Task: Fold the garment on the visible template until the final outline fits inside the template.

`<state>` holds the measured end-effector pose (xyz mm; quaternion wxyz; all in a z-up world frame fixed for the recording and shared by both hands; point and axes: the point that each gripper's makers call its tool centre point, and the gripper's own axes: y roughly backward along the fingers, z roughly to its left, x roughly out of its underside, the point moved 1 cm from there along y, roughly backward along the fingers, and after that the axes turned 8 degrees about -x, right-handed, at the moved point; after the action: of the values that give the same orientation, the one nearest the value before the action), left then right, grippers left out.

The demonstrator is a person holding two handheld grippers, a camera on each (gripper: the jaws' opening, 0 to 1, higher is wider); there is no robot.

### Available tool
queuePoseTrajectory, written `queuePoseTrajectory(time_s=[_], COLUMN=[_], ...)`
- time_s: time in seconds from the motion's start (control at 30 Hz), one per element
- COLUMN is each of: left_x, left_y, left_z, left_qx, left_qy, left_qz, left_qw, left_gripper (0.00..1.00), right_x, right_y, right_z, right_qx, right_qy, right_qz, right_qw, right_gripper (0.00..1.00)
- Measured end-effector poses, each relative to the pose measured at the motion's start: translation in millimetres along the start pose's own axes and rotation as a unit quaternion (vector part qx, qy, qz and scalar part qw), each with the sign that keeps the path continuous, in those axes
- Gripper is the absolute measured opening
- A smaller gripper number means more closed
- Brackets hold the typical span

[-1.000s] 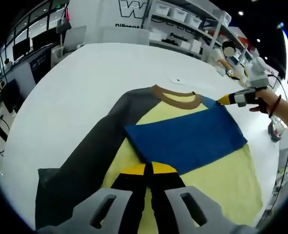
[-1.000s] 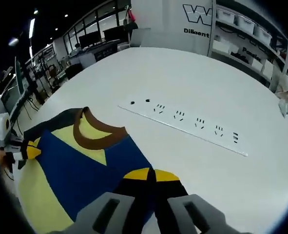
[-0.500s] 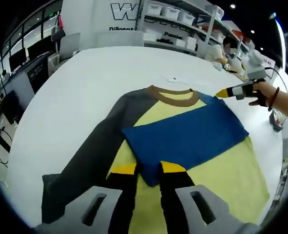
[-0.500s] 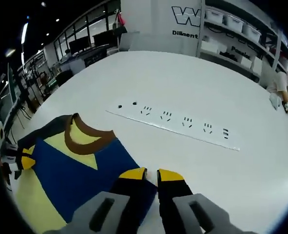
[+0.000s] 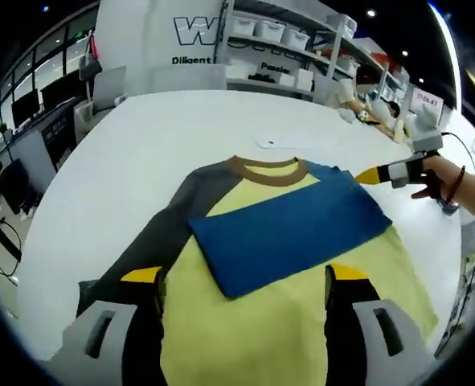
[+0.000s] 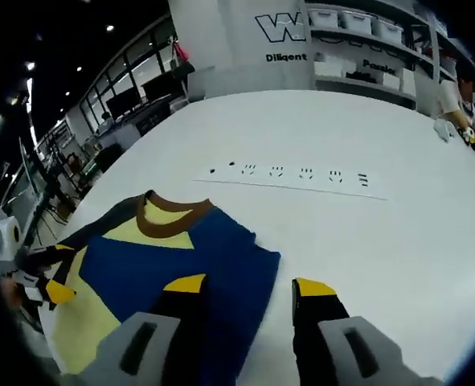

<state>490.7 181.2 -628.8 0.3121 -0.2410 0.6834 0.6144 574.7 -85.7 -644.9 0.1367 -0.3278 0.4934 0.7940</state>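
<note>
Both claws are spread wide, holding nothing: left claw (image 5: 245, 277), right claw (image 6: 249, 285). The garment (image 5: 293, 322) lies flat on the white desk (image 5: 141, 137), its blue sleeve (image 5: 289, 233) folded across.

Garment (image 5: 293, 281) hem cut off at btm edge, left gripper view; template (image 6: 293, 178) markings too small to read.

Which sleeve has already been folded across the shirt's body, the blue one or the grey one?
The blue sleeve: it lies folded across the yellow chest below the brown collar. The grey sleeve lies stretched out flat on the white table.
</note>
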Motion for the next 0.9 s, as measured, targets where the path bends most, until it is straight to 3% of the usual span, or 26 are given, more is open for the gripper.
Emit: queuePoseTrajectory(time_s=[0.23, 0.47, 0.9], left_x=[-5.1, -9.3, -12.6], left_y=[15.4, 32.5, 64.3], left_z=[-3.8, -6.9, -3.4], left_qx=[0.011, 0.024, 0.025], left_qy=[-0.002, -0.005, -0.005], left_qz=[-0.018, -0.034, -0.052], left_qw=[0.9998, 0.9991, 0.9983], left_gripper=[0.99, 0.99, 0.99], right_x=[21.8, 42.5, 61.0], right_y=[15.5, 29.5, 28.5], right_z=[11.2, 15.6, 13.2], right_qx=[0.004, 0.019, 0.028], right_qy=[-0.002, -0.016, -0.039], right_qz=[0.001, 0.003, 0.019], right_qw=[1.0000, 0.9997, 0.9987], right_gripper=[0.37, 0.31, 0.17])
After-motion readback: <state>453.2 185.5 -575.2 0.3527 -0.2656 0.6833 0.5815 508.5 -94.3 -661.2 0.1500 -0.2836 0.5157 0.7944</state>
